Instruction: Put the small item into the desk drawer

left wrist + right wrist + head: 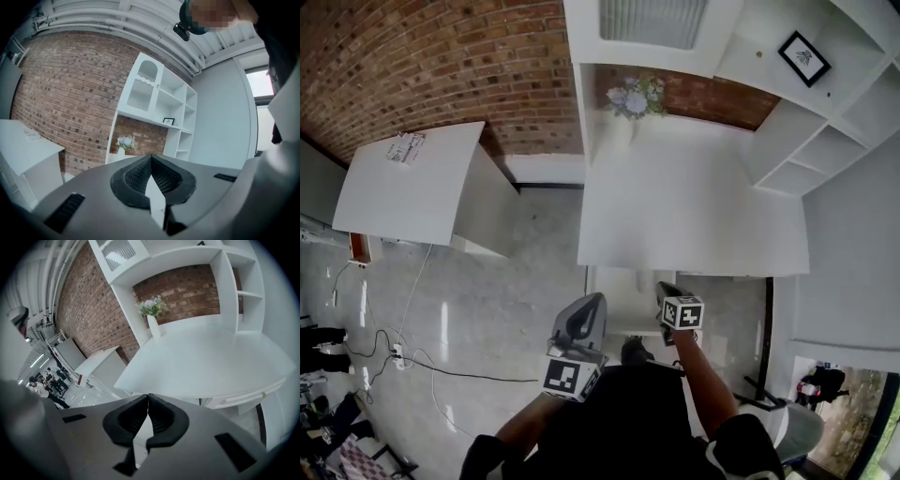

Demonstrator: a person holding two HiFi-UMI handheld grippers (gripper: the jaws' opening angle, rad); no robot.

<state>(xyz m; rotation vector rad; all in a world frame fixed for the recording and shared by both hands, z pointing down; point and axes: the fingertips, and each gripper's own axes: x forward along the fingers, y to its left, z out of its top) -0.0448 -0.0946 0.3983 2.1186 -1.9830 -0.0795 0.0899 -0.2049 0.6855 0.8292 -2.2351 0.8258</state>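
Left claw (151, 157), right claw (148, 395) both closed; framed print (804, 58) perhaps illegible

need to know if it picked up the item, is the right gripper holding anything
No, in the right gripper view the right gripper has its jaws shut tip to tip with nothing held between them.

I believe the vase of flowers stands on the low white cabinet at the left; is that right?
Not quite: the vase of flowers stands on the white desk, at its back by the brick wall, as the right gripper view shows.
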